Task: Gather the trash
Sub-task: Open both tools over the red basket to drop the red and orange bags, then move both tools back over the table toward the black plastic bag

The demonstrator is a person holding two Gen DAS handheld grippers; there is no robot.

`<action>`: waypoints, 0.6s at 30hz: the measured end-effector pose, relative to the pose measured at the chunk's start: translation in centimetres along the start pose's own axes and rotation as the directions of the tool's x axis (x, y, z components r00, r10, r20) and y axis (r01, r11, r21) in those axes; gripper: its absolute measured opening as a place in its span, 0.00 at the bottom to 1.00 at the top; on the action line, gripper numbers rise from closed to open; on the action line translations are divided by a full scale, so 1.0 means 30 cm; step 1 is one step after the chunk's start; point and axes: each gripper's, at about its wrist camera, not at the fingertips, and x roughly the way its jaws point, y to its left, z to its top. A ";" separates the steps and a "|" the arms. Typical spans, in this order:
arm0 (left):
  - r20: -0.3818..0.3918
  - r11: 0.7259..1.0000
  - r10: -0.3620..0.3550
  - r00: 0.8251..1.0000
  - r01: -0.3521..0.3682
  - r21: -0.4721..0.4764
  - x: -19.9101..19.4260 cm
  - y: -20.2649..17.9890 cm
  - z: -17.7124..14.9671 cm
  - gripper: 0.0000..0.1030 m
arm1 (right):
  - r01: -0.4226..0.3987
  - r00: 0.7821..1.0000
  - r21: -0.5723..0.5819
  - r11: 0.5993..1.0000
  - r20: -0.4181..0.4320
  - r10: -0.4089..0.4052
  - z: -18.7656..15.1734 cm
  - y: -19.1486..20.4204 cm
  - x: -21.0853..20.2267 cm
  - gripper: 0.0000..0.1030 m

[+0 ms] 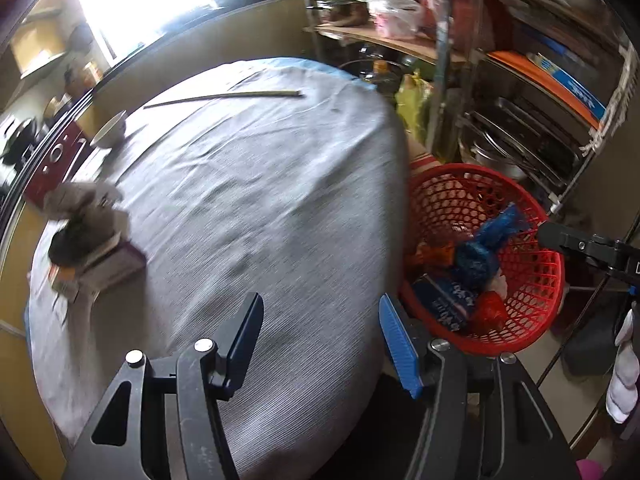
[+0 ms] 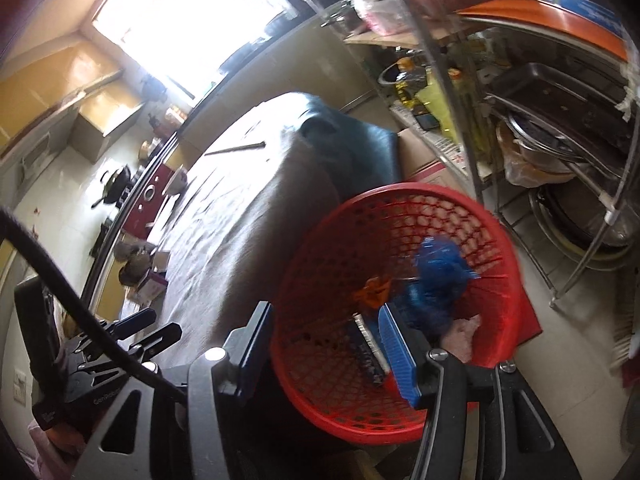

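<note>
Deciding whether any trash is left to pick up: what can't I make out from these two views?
- Grey clump on the table, left wrist view: motion blur; identity unclear.
- Basket bottom, right wrist view: the right gripper's fingers cover part.
- Blue wrapper, right wrist view: blurred.

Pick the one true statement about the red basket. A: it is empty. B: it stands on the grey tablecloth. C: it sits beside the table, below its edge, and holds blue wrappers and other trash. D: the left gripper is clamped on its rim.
C: the red basket sits off the edge of the table, lower down, with a blue wrapper and other packets inside; the left gripper hangs open, holding nothing.
</note>
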 end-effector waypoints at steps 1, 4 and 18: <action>0.004 1.000 0.004 1.000 -0.004 -0.017 -0.006 0.023 -0.012 0.60 | -0.001 1.000 -0.016 1.000 -0.008 0.001 -0.002 0.023 0.009 0.57; 0.015 0.998 0.017 1.000 -0.016 -0.062 -0.020 0.085 -0.047 0.60 | -0.012 1.000 -0.063 0.998 -0.029 0.010 -0.006 0.101 0.034 0.57; 0.011 0.905 0.152 0.988 -0.135 -0.403 -0.086 0.609 -0.303 0.62 | -0.132 0.981 -0.344 0.930 -0.183 0.072 -0.014 0.580 0.264 0.57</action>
